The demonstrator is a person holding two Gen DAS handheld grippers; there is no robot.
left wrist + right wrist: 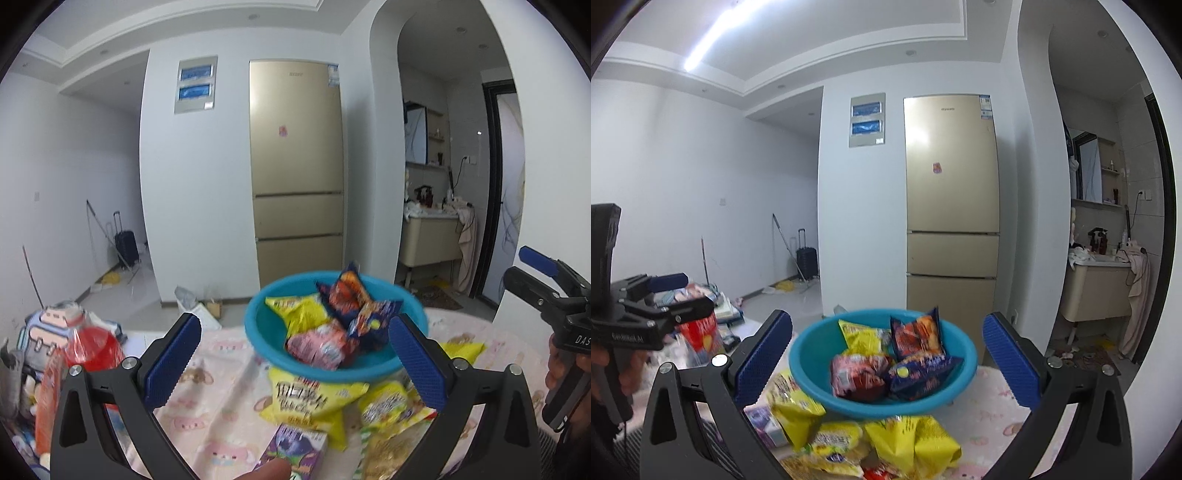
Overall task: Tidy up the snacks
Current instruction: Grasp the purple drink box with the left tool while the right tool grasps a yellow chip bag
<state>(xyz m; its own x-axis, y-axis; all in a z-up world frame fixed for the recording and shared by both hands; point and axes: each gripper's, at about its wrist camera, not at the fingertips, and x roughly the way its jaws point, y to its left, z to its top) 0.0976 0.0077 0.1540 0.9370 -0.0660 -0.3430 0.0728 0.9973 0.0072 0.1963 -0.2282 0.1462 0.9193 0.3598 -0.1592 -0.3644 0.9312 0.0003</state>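
Both your claws are spread wide and hold nothing: the left claw (295, 354) and the right claw (888, 360) each frame the blue bowl (812, 354) on the pink-patterned tabletop (990, 413). The bowl holds a yellow packet (862, 338), a pink packet (858, 374) and two dark blue packets (918, 334). More yellow packets (908, 441) lie on the tabletop just in front of it.
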